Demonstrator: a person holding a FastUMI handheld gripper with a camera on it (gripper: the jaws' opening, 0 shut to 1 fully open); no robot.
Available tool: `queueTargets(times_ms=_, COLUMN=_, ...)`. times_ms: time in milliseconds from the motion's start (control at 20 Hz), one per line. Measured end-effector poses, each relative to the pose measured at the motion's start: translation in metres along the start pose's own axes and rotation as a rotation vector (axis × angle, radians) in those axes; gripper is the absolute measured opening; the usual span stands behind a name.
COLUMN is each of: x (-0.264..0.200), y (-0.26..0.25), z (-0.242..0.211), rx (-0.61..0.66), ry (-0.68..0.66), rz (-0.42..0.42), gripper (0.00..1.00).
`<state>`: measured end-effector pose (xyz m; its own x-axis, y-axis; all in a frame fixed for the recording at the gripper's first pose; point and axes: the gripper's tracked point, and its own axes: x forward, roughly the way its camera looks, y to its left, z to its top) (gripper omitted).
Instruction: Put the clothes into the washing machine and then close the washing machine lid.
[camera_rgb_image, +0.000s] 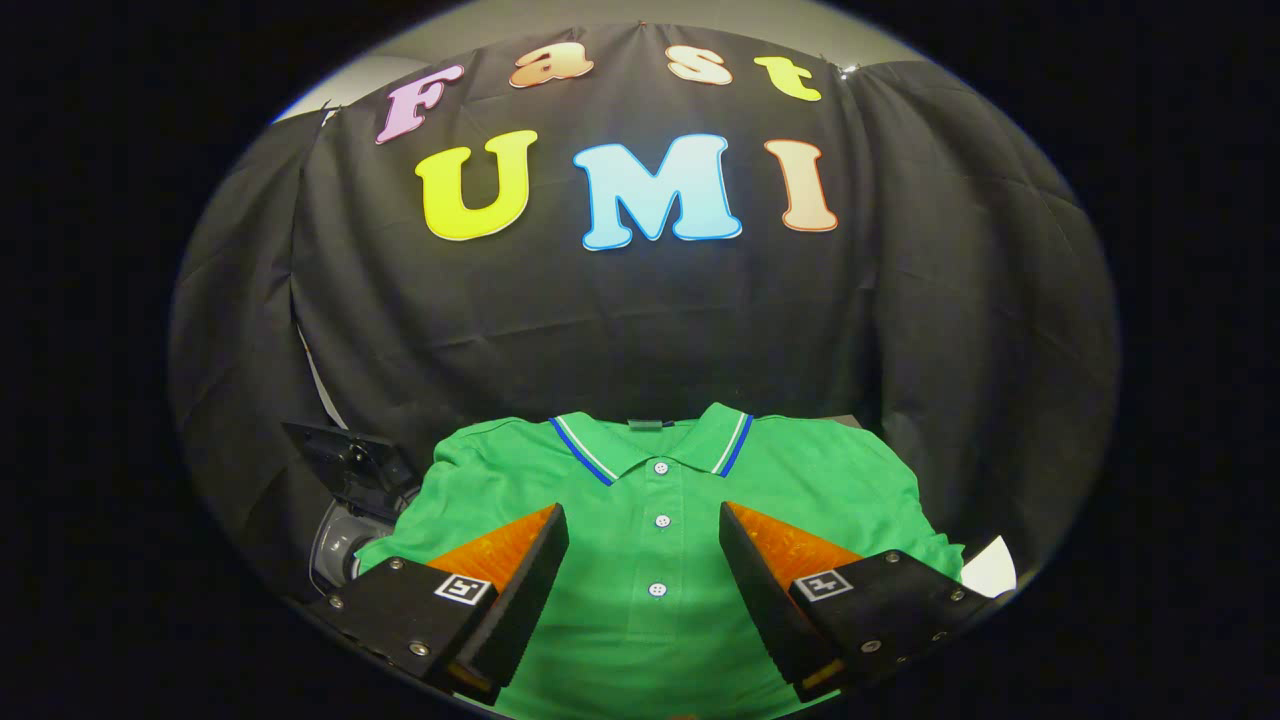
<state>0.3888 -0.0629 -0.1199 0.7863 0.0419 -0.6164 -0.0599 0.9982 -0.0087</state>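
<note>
A green polo shirt (655, 480) lies flat just ahead of and under my fingers, collar toward the booth wall, its white buttons running between the two fingers. My gripper (645, 525) stands open above the shirt's chest, with only the button placket in the gap and neither finger pressing on the cloth. Left of the shirt, beyond the left finger, sits a small grey washing machine (340, 545) with its dark lid (340, 450) raised; the shirt's sleeve hides part of it.
The black cloth wall (640, 320) closes off the space right behind the shirt. A white scrap (990, 570) peeks out past the right finger, beside the shirt's right sleeve.
</note>
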Motion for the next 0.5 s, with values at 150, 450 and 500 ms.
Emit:
queueTargets(times_ms=150, x=0.013, y=-0.003, z=-0.009, rx=-0.003, ry=0.062, rz=0.013, gripper=0.94)
queueTargets(times_ms=450, x=0.02, y=0.001, z=-0.031, rx=-0.074, ry=0.154, rz=0.039, gripper=0.94)
queueTargets(times_ms=500, x=0.02, y=0.002, z=-0.028, rx=-0.08, ry=0.155, rz=0.045, gripper=0.95)
